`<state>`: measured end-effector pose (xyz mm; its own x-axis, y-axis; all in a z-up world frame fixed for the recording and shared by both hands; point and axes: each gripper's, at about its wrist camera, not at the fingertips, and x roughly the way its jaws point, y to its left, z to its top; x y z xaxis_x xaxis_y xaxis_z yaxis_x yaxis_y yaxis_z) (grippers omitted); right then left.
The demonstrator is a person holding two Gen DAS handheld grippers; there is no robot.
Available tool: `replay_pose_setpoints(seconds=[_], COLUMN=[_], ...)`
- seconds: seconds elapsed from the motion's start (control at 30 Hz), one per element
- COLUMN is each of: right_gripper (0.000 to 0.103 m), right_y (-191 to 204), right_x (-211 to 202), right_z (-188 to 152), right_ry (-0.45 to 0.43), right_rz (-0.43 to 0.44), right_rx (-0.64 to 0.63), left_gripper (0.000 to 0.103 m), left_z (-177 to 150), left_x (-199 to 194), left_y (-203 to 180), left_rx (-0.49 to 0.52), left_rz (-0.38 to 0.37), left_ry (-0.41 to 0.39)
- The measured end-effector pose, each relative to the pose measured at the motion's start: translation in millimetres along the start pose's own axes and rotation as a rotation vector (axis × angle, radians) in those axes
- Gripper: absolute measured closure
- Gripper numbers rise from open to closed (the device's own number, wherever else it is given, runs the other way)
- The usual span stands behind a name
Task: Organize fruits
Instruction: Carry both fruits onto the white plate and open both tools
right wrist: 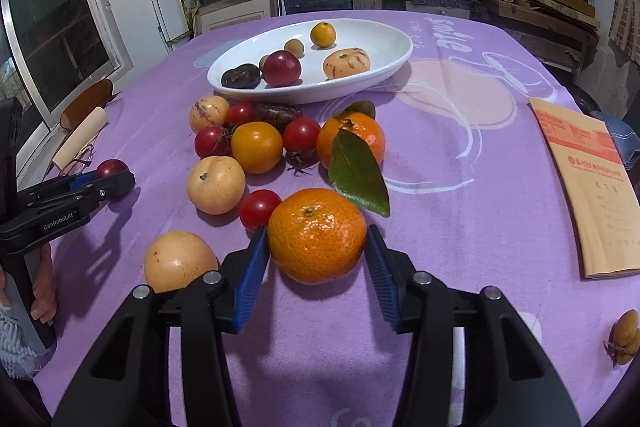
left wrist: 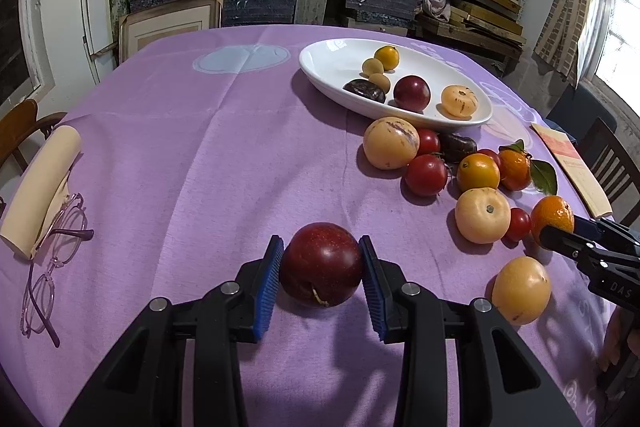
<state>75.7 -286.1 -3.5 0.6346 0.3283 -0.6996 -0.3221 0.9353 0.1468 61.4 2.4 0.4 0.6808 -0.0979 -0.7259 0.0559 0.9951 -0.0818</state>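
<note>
Gripping a dark plum point(left wrist: 321, 264), the left gripper point(left wrist: 321, 267) hides glasses point(left wrist: 52, 259) from the right gripper point(right wrist: 316, 255), clamping a mandarin point(right wrist: 317, 235).

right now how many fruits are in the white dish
6: a small orange one at the far end, two small tan ones, a dark one, a red plum, and a striped pale one. More may be hidden.

A: Any writing you can read?

B: "GenRobot.AI" in white on the side of the left gripper point(right wrist: 116, 183), seen from the right wrist. "DAS" on the black body of the right gripper point(left wrist: 560, 239).

A: The tablecloth point(right wrist: 460, 131)?

B: Large white letters near its far edge, upside down, unclear. The booklet point(right wrist: 588, 183) at the right edge has print too small to read.
</note>
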Motion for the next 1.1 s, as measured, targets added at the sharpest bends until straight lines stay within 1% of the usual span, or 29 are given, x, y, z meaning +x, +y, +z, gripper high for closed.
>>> replay_pose_setpoints(seconds=[0.03, 0.1, 0.17, 0.23, 0.33, 0.47, 0.57, 0.67, 0.77, 0.83, 0.9, 0.97, 1.1], right_gripper=[0.055, 0.055, 0.055, 0.055, 0.055, 0.055, 0.055, 0.055, 0.055, 0.055, 0.055, 0.054, 0.05], right_y=[-1.5, -9.3, -14.6, -17.0, -19.5, -28.9, -39.1, -44.9, -47.1, -45.6, -42.2, -41.4, -39.5], right_x=[-4.3, -15.3, -21.9, -24.0, -20.4, 6.7, 41.1, 78.5, 109.7, 125.2, 136.4, 141.3, 128.9], right_z=[1.4, 7.9, 20.8, 40.0, 75.8, 126.8, 160.4, 185.8, 198.3, 200.2, 200.4, 198.7, 197.6], right_ry=[-0.02, -0.064, -0.089, -0.107, -0.119, -0.107, -0.069, -0.011, 0.038, 0.067, 0.087, 0.086, 0.025], right_rz=[-0.004, 0.03, 0.032, 0.015, 0.008, -0.006, -0.026, -0.04, -0.049, -0.058, -0.068, -0.062, -0.082], right_rx=[0.007, 0.051, 0.067, 0.055, 0.044, 0.071, 0.103, 0.105, 0.098, 0.08, 0.062, 0.061, 0.053], left_gripper=[0.064, 0.064, 0.064, 0.064, 0.064, 0.064, 0.064, 0.064, 0.064, 0.064, 0.064, 0.064, 0.053], left_z=[1.3, 6.4, 19.2, 39.2, 76.2, 127.0, 157.4, 177.8, 187.3, 190.2, 190.7, 189.8, 191.3], left_x=[0.5, 1.3, 3.5, 5.4, 9.5, 32.7, 60.8, 90.3, 114.3, 126.8, 136.3, 141.0, 135.3], left_y=[-0.3, -0.2, -2.2, -9.1, -20.6, -26.4, -28.2, -25.8, -19.8, -17.9, -18.9, -19.2, -20.4], left_rx=[-0.001, -0.009, -0.012, 0.021, 0.066, 0.052, 0.037, 0.027, -0.003, -0.02, -0.017, -0.012, -0.004], left_rz=[0.002, 0.0, -0.019, -0.02, 0.006, 0.005, 0.028, 0.049, 0.046, 0.026, 0.027, 0.035, 0.042], left_ry=[-0.001, -0.006, 0.002, -0.01, -0.059, -0.063, -0.039, -0.002, 0.031, 0.058, 0.073, 0.073, 0.043])
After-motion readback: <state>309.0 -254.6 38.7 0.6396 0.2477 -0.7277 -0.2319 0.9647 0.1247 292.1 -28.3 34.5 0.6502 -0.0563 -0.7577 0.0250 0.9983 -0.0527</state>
